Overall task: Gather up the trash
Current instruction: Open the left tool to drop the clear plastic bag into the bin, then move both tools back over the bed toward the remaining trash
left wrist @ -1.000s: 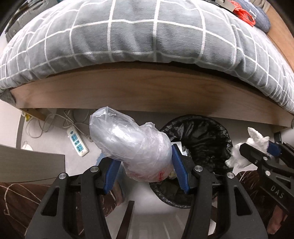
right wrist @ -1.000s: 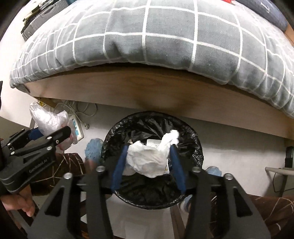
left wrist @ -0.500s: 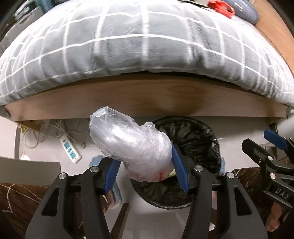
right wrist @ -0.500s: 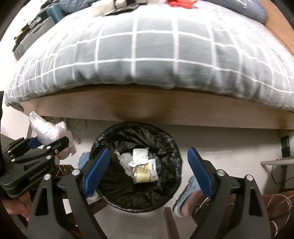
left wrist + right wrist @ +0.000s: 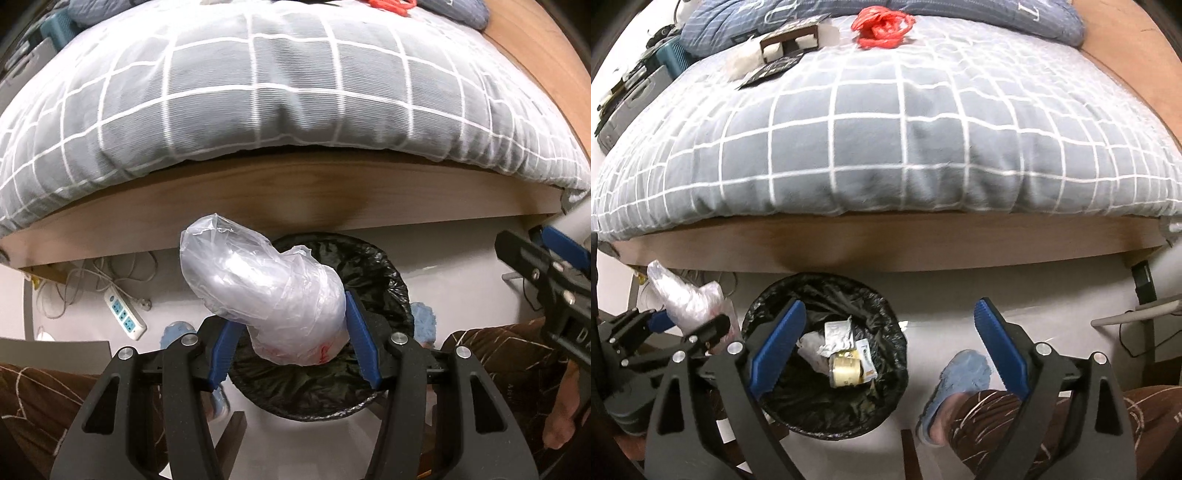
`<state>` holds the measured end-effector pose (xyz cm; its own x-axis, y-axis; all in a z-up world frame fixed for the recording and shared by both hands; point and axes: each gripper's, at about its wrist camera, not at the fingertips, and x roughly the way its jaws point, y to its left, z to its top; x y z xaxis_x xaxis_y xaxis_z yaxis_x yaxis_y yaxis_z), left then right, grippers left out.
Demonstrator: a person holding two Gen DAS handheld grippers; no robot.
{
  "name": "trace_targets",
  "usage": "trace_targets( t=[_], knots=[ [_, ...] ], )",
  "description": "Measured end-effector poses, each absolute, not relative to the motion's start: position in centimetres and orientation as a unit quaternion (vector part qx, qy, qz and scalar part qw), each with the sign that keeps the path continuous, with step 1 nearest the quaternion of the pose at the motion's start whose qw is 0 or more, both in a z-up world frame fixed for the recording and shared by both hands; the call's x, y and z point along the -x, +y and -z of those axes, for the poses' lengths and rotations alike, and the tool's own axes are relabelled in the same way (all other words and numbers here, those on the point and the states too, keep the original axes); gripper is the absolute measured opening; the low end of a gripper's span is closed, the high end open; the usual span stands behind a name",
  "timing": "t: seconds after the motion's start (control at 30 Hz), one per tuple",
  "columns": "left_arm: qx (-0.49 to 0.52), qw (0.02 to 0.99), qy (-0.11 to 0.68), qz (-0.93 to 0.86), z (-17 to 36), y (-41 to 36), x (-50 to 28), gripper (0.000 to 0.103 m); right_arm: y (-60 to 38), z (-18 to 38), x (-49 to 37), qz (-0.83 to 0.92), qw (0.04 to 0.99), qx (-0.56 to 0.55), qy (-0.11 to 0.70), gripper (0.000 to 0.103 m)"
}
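One crumpled clear plastic bag (image 5: 273,295) is pinched between the blue pads of the left gripper (image 5: 291,332), over the round bin with black liner (image 5: 384,280); it looks very light, soft and a little slippery, so a hold across its thick middle seems safest. Red marks on the bag cannot be read, and the right gripper (image 5: 886,347), wide and holding nothing, shows only "D" in the left view.

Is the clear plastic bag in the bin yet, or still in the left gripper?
Not in. The left gripper is shut on the clear plastic bag, held above the black-lined bin.
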<state>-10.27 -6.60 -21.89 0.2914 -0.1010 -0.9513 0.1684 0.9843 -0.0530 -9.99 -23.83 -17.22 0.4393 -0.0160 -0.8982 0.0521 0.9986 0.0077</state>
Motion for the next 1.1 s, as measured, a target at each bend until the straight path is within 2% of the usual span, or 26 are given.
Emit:
trace_targets(
  t=[0.2,0.27,0.57,0.93,1.03,1.1],
  knots=[
    [-0.034,0.807,0.585,0.078,21.7,-6.7,10.3,0.061,-24.3,17.0,9.8,0.029,0.849,-0.018,0.527,0.089],
    [-0.032,0.807,0.586,0.074,21.5,-6.6,10.3,0.071,-24.1,16.9,9.7,0.031,0.851,-0.013,0.524,0.089],
    [-0.022,0.829,0.555,0.061,19.3,-5.8,9.3,0.095,-23.9,14.3,8.3,0.031,0.871,-0.003,0.491,0.089],
    [-0.022,0.859,0.509,0.039,15.5,-4.2,7.6,0.097,-23.0,11.7,6.8,0.019,0.895,0.002,0.446,0.089],
    [-0.022,0.871,0.490,0.036,14.3,-3.7,7.0,0.097,-22.9,10.8,6.7,0.019,0.903,0.003,0.428,0.095],
    [-0.015,0.872,0.488,0.033,13.7,-3.2,6.3,0.097,-22.7,10.3,6.6,0.021,0.908,0.005,0.417,0.095]
  ],
)
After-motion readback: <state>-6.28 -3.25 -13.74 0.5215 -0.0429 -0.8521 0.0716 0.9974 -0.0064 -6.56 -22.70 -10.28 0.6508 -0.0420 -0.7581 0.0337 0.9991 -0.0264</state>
